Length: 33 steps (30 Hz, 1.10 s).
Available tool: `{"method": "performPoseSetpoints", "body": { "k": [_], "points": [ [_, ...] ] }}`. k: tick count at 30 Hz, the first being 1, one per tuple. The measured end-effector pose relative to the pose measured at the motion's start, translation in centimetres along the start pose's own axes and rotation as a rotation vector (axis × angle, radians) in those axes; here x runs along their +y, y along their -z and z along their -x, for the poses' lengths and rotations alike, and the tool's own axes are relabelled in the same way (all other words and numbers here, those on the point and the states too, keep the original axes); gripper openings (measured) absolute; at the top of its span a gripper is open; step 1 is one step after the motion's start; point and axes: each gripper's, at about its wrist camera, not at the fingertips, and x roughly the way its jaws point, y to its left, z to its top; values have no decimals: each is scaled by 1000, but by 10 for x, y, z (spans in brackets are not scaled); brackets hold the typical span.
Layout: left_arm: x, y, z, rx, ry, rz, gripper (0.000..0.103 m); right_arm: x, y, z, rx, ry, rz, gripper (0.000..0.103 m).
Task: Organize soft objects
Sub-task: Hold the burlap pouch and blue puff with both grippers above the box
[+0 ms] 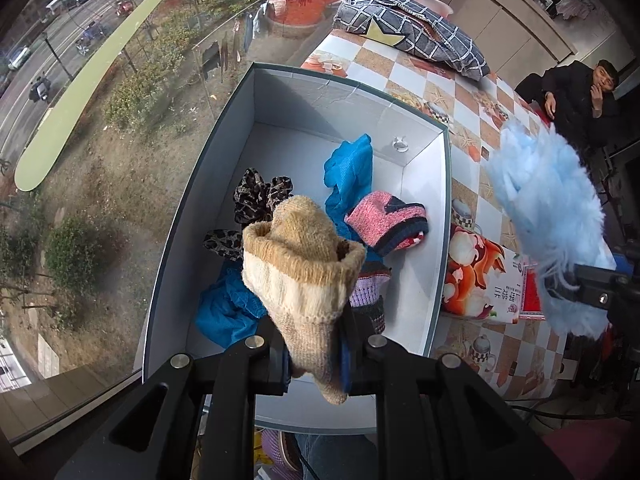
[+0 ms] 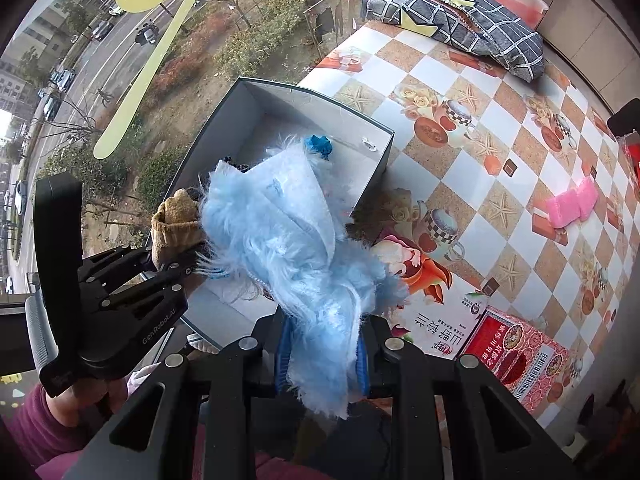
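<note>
Placement is the step in hand: each piece should be carried over the grey box (image 1: 224, 152) and let go only once it hangs clear inside the walls. Left gripper (image 1: 316, 356) pinches a beige knit sock (image 1: 304, 264), box interior directly below it. Right gripper (image 2: 322, 354) clamps a fluffy blue cloth (image 2: 280, 232), with the box ahead and leftward.
</note>
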Motion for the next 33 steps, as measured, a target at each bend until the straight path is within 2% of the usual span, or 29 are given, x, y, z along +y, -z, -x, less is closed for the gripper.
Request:
{"method": "performPoseSetpoints", "body": {
  "k": [16, 33],
  "points": [
    [3, 2, -2, 7, -15, 6, 19, 12, -22, -9, -6, -21, -7, 27],
    [4, 0, -5, 13, -28, 14, 19, 18, -26, -17, 18, -30, 7, 27]
  ]
}}
